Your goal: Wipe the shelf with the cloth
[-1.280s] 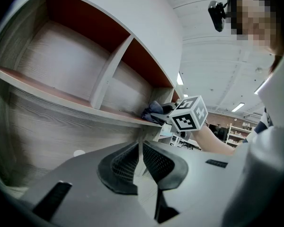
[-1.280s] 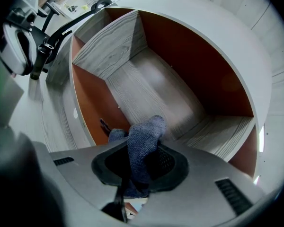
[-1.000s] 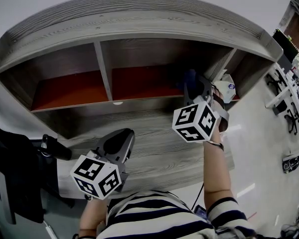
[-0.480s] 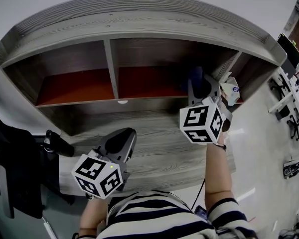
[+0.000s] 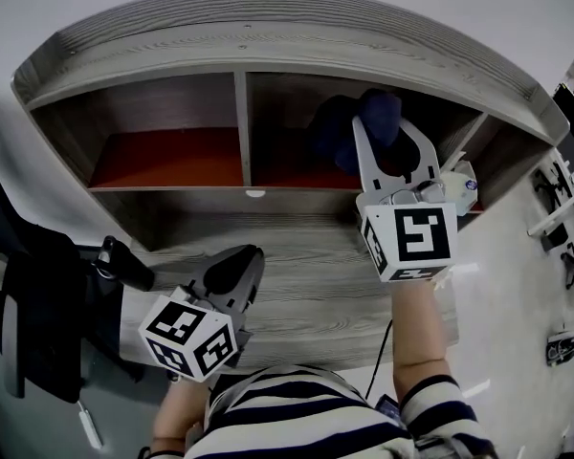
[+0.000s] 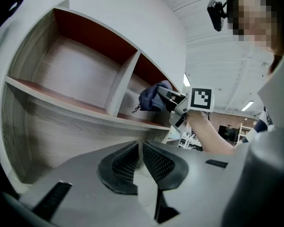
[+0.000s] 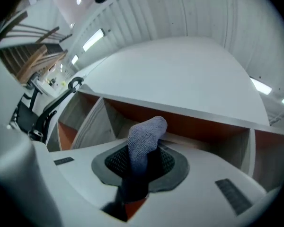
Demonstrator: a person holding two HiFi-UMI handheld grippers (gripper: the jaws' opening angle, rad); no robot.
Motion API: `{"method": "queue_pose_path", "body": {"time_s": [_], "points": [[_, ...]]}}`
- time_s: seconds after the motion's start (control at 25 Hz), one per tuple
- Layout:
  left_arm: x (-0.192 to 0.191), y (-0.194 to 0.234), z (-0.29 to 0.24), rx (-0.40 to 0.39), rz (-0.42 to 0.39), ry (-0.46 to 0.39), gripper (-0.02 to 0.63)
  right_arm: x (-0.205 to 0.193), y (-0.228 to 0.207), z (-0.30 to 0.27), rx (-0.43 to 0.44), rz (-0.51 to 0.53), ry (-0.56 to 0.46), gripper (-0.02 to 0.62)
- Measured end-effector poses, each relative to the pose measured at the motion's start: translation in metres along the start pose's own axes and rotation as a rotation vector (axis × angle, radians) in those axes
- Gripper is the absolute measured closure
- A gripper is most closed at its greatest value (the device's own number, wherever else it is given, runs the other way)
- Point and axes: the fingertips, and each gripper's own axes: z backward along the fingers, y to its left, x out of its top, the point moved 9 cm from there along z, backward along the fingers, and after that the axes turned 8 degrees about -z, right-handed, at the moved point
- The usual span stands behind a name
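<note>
The shelf (image 5: pixel 297 41) is a grey wood unit with red-brown boards and an upright divider (image 5: pixel 241 127). My right gripper (image 5: pixel 385 130) reaches into the compartment right of the divider, shut on a dark blue cloth (image 5: pixel 376 113) that bunches out past its tips. In the right gripper view the cloth (image 7: pixel 144 136) stands up between the pads, with the shelf opening (image 7: pixel 189 122) just ahead. My left gripper (image 5: pixel 231 268) hangs low in front of the lower shelf face, shut and holding nothing. The left gripper view shows its own pads (image 6: pixel 120 162) together, with the cloth (image 6: pixel 151 97) in the right gripper (image 6: pixel 173 100) beyond.
A black office chair (image 5: pixel 38 323) stands close at the left. A white packet with blue print (image 5: pixel 462 178) lies in the rightmost compartment. The left compartment's board (image 5: pixel 163 156) is bare. Desks and gear (image 5: pixel 569 256) line the far right floor.
My right gripper has risen and pushed forward into the compartment with the cloth, now pointing straight in. The left gripper has stayed where it was.
</note>
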Motion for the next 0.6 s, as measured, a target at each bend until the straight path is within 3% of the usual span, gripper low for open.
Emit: {"method": "queue_pose_path", "body": {"time_s": [0.32,0.6], "points": [[-0.001,0.008,0.014,0.062,0.005,0.000,0.565,0.012,0.025,-0.021,0.129,-0.222,-0.146,0.499],[-0.002,0.010,0.019,0.085,0.006,0.001,0.566,0.008,0.057,-0.048,0.251,-0.374,-0.168,0.499]]}}
